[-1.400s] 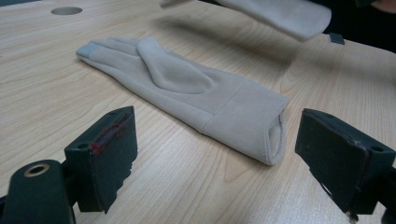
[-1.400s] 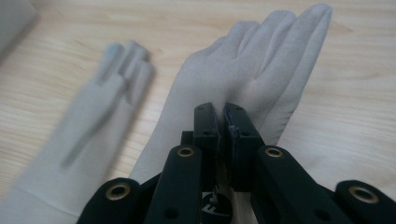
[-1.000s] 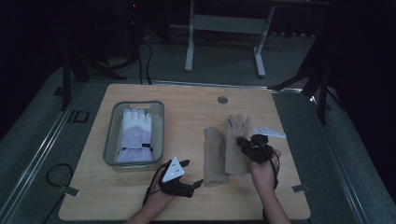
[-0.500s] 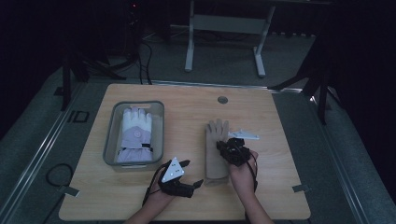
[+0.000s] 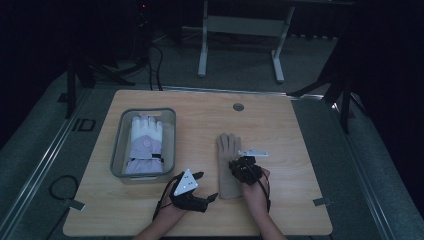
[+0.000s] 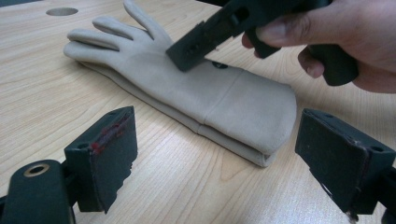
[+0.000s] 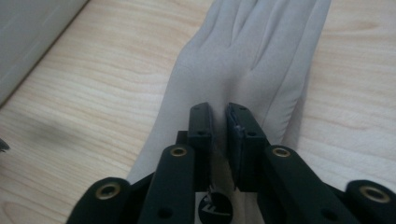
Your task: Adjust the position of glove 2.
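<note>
Light wooden table (image 5: 280,120) fills mid-frame, a clear plastic bin (image 5: 119,150) with a lavender ski glove (image 5: 144,142) at left. The beige suede glove (image 5: 227,167) lies flat at centre, folded narrower than a second ago. Right gripper (image 7: 219,116), moved in from the right, nearly closed, pinches its palm; left gripper (image 6: 215,154) waits wide open, empty, facing the cuff.

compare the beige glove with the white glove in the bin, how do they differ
The beige glove lies flat on the bare table; the white glove lies inside the grey bin. The beige glove is plain, slim and one colour; the white glove looks bulkier, with a round patch and a dark band. The right gripper presses on the beige glove with its jaws nearly closed; nothing touches the white glove. Both point their fingers away from the person.
</note>
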`<state>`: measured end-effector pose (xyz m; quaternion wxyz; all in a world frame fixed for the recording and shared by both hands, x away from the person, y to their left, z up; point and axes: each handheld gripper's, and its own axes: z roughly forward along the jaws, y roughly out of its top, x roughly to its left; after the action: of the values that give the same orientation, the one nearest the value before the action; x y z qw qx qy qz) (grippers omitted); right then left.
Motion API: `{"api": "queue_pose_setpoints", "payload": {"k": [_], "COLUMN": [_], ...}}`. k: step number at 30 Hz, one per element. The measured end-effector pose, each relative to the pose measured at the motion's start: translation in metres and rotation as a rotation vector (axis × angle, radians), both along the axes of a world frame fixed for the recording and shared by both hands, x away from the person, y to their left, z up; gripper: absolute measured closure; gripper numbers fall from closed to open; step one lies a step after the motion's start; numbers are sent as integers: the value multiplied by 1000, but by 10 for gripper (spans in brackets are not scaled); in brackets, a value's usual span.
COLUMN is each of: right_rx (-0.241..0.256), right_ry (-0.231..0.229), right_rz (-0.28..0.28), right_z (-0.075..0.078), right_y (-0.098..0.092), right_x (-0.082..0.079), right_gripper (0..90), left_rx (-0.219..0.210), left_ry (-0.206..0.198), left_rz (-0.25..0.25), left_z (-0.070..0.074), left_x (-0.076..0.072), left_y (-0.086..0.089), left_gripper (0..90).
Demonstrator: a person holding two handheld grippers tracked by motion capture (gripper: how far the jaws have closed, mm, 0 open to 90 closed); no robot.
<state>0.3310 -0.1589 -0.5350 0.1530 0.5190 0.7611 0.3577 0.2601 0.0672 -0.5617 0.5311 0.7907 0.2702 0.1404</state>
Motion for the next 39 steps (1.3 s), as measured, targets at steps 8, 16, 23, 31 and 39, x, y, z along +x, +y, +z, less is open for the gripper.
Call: {"api": "queue_pose_setpoints", "payload": {"k": [8,16,23,31,39], "right_rx": [-1,73,113,153,102], "right_ry": [-61,-73,-102,-32,-42], "right_rz": [61,154,233,272,289], "right_z": [14,25,24,25,23], "right_y": [-4,-34,-61,-75,-73], "right_x": [-2,6,13,15,16], "right_gripper": [475,179,152,144,137], "left_rx": [-9,4,-9,64,106], "left_ry": [4,4,3,3,12], "left_rz": [-5,-21,-56,-55,-64], "left_z": [1,2,4,5,17], "left_x": [1,0,-2,-1,-3], "left_y": [0,-3,-9,-15,-23], "left_gripper": [126,123,109,116,122]}}
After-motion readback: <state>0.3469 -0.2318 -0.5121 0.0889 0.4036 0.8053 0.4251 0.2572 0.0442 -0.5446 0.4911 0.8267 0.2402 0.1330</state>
